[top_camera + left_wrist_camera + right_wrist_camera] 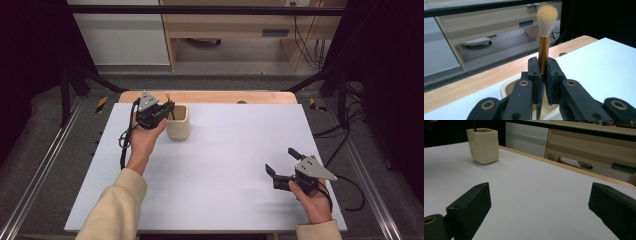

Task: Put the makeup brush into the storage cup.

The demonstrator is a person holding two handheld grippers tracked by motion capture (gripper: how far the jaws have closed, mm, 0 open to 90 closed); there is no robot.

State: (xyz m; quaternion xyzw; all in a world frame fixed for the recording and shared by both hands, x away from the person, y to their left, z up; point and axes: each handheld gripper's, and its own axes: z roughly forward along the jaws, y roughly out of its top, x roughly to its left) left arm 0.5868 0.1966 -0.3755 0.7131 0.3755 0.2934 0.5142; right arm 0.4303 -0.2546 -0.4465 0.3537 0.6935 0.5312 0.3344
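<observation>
A white sheet covers most of the bench (220,170), whose wooden edge shows along the far side. Toward the far left of it stands a cream square-sided cup (178,122), upright, seen also in the right gripper view (483,145). The left gripper (167,107) hangs just over the cup's left rim, its jaws clamped on the handle of a makeup brush (544,50); the brush stands upright, gold ferrule and pale bristles above the jaws, its dark lower handle reaching down into the cup. The right gripper (281,162) rests near the bench's near right corner, well apart from the cup, its jaws spread wide with nothing between them.
</observation>
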